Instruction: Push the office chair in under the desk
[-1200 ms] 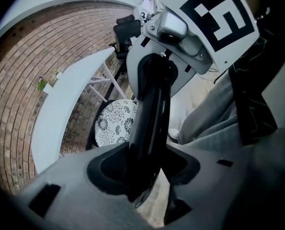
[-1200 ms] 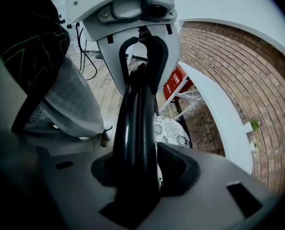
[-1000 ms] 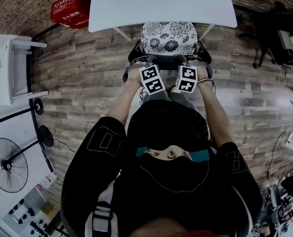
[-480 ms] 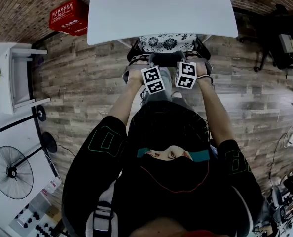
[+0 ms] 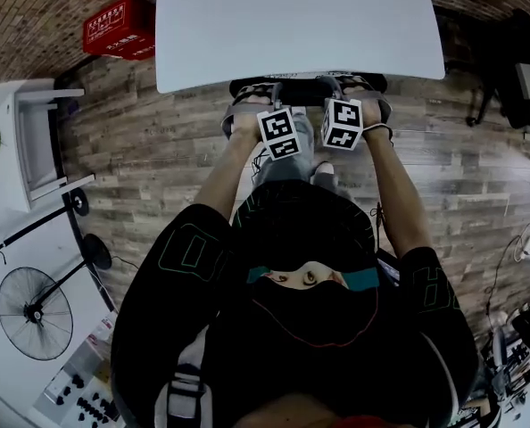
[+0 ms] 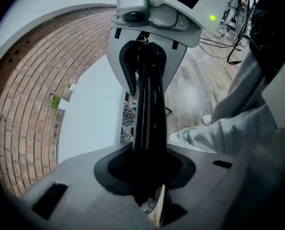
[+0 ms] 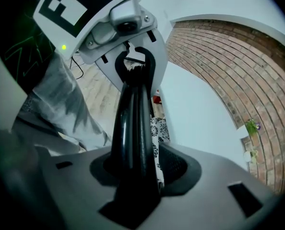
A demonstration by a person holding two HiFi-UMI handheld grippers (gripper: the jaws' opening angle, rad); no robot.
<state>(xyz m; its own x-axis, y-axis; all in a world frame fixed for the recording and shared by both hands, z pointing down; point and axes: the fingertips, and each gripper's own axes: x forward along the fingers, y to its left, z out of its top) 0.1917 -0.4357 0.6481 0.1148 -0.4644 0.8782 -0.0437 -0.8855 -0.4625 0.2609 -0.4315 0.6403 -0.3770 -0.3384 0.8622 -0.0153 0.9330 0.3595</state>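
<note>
The office chair's black back rail (image 5: 305, 89) shows just at the near edge of the white desk (image 5: 292, 25); its seat is under the top. My left gripper (image 5: 267, 103) and right gripper (image 5: 343, 94) hold that rail side by side. In the left gripper view the rail (image 6: 149, 109) runs between my jaws (image 6: 149, 178), which are closing on it. In the right gripper view the rail (image 7: 133, 119) is clamped in my jaws (image 7: 137, 176). A strip of the flowered seat cushion (image 7: 157, 128) peeks out beside the rail.
A red box (image 5: 120, 27) lies on the wood floor left of the desk. A white cabinet (image 5: 15, 141) and a standing fan (image 5: 33, 310) are at the left. Dark furniture (image 5: 515, 69) and cables are at the right. The person's legs (image 5: 287, 163) are right behind the chair.
The chair has rolled forward under the desk, so the flowered seat is now hidden in the head view. Both grippers have moved forward with the rail.
</note>
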